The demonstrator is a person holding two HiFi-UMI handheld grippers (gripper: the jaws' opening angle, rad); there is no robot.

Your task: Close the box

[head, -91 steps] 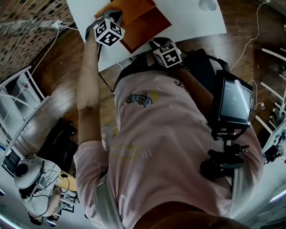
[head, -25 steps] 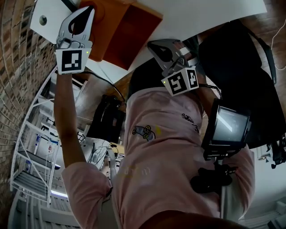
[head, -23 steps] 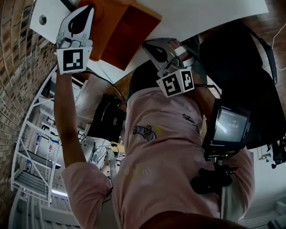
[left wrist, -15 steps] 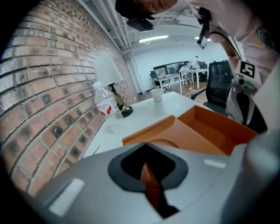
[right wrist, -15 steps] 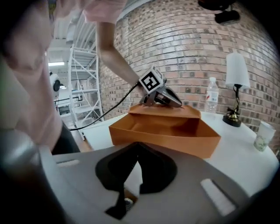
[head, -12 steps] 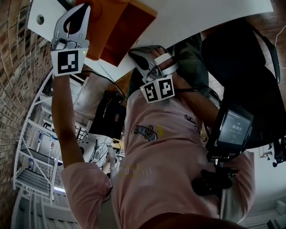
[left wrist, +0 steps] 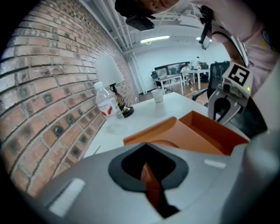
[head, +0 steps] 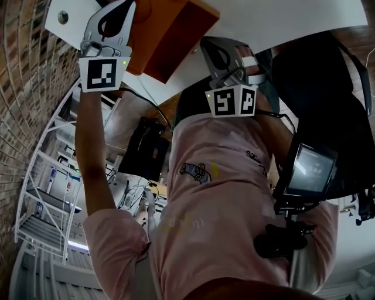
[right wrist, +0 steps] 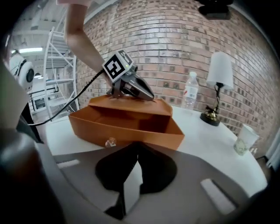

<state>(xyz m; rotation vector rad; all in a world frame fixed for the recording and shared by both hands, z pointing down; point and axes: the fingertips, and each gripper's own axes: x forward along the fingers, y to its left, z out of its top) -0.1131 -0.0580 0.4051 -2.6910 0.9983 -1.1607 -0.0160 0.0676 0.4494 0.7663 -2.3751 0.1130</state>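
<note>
An orange cardboard box [right wrist: 131, 127] stands open on the white table [right wrist: 210, 144], its lid [right wrist: 131, 103] raised along the far side. My left gripper [right wrist: 151, 97] is shut on that lid's edge, and orange card shows between its jaws [left wrist: 146, 146]. In the head view it sits at the top left [head: 117, 17] over the box [head: 176, 29]. My right gripper [right wrist: 136, 146] is shut on nothing, just short of the box's front wall. It shows from the left gripper view [left wrist: 223, 113] beyond the box's [left wrist: 210, 135] near corner.
A water bottle [right wrist: 189, 92], a white table lamp [right wrist: 217, 87] and a paper cup [right wrist: 243, 139] stand on the table to the right of the box, by the brick wall. A white metal rack [head: 41, 193] is on the left, and a screen [head: 307, 173] hangs at the person's side.
The right gripper swung left towards the box's near corner, then back to the right. The left gripper has kept its hold at the lid. The head view tilted slightly.
</note>
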